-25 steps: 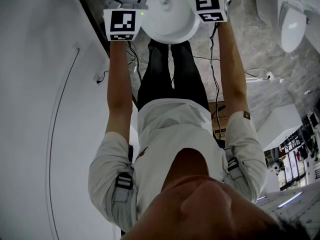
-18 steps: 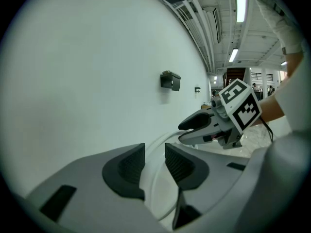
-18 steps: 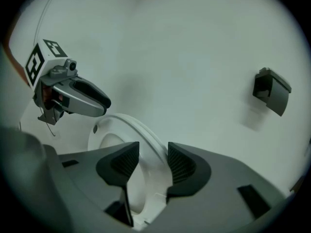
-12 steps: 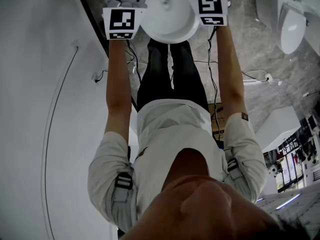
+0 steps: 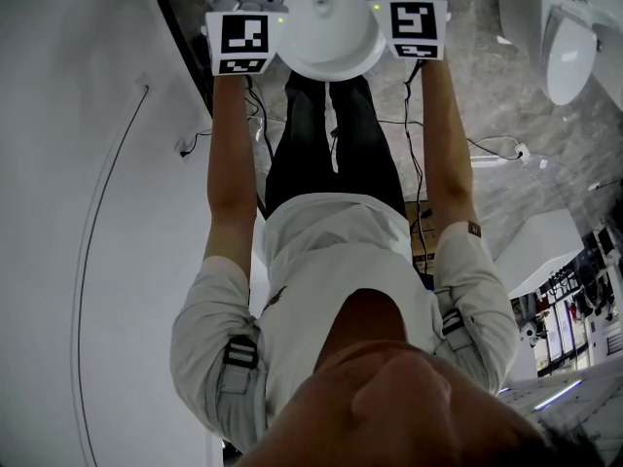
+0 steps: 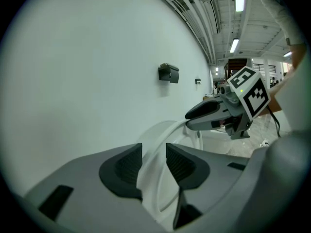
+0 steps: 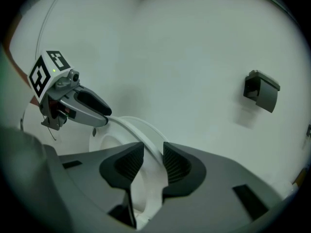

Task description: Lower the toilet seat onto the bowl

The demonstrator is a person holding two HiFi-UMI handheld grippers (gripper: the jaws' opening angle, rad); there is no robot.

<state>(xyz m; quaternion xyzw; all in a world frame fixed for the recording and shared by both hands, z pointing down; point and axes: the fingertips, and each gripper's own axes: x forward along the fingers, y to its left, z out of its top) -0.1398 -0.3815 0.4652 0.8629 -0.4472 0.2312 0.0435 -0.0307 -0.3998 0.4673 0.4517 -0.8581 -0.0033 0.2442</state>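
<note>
Now watch the toilet seat [image 7: 141, 133]: it stands raised, well up off the bowl and close to the white wall [image 7: 194, 57], with its thin white rim running between both sets of pads. The right gripper [image 7: 153, 160] has just been closing, and its jaws now pinch the rim on one side of the seat. In the head view its marker cube [image 5: 419, 27] has squared up and edged over a little since a second ago. The left gripper [image 6: 154, 157] has just eased its jaws a shade wider, yet the rim fills the gap and the pads look to bear on it, so we read that as a grip on the opposite side. We judge both holds set and the lowering not yet begun. Moving outward, both arms reach straight ahead, roughly parallel, on either side of the toilet [image 5: 331, 37], with the grippers tipped gently downward. The left forearm [image 5: 229, 154] runs beside the wall and the right forearm [image 5: 443, 134] over the marbled floor [image 5: 487, 86].
</note>
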